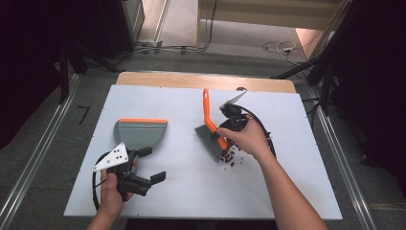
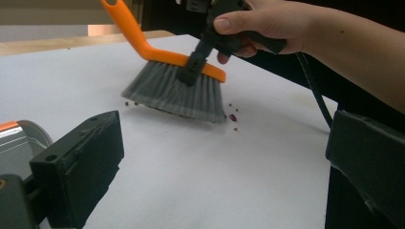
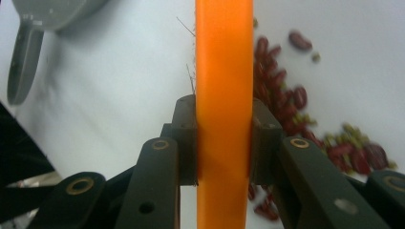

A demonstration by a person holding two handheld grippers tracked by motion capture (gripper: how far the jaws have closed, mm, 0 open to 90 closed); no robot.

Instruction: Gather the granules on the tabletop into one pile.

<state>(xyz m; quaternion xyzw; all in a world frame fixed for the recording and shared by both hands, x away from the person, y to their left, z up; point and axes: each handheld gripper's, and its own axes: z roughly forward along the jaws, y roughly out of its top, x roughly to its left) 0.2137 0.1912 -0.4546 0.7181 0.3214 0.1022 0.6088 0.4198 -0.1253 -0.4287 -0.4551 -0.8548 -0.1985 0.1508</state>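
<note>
Bristles of the grey hand brush with orange plastic back and handle (image 1: 210, 136) touch the white desk (image 1: 191, 191) right of its centre, handle tilted toward the far edge. Black right gripper (image 3: 223, 143) clamps the orange back between its 2 jaws. Dark red beans and small green bits (image 3: 286, 102) lie scattered just beside the bristles. Grey dustpan with orange lip (image 1: 140, 132) sits near the left edge. Left gripper (image 1: 148, 165), near the front-left corner, holds nothing, jaws spread.

Beyond the hand-held gripper (image 1: 147, 166), a white counter (image 1: 182, 191) meets grey floor (image 1: 48, 143), dark stands (image 1: 335, 72), cables (image 1: 280, 47).
</note>
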